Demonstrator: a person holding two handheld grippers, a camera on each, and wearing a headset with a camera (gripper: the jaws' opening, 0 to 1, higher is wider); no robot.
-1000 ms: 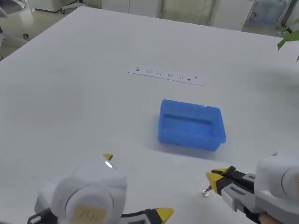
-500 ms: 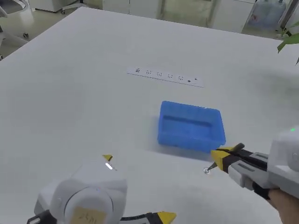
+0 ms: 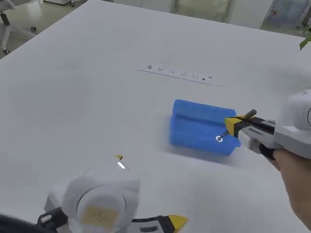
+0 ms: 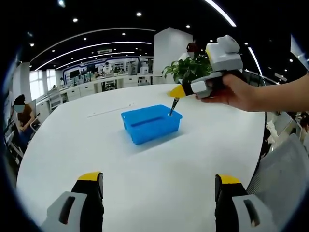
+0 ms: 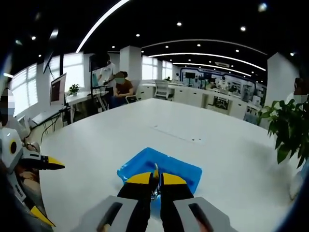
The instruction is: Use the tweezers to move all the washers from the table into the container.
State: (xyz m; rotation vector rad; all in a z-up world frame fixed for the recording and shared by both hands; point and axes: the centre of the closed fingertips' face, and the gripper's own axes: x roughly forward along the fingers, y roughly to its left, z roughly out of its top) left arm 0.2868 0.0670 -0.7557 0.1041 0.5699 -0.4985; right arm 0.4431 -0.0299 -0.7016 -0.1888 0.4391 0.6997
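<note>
blue container [image 3: 199, 127] | tweezers [image 3: 224, 134] hold washer [image 3: 219, 139] over its edge

Container [image 3: 197, 141] blue, table [image 3: 87, 87] white — right gripper [image 3: 230, 122] w/ yellow tips, tweezers [image 3: 224, 132] dark; washer [image 3: 219, 139] prob. silver.

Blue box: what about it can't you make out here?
Floor of the blue box: near wall hides part in the left gripper view; the right gripper covers part in the right gripper view.
Washers already inside: head view too blurred to tell.
Washer at the tweezers tip: too small for detail.
</note>
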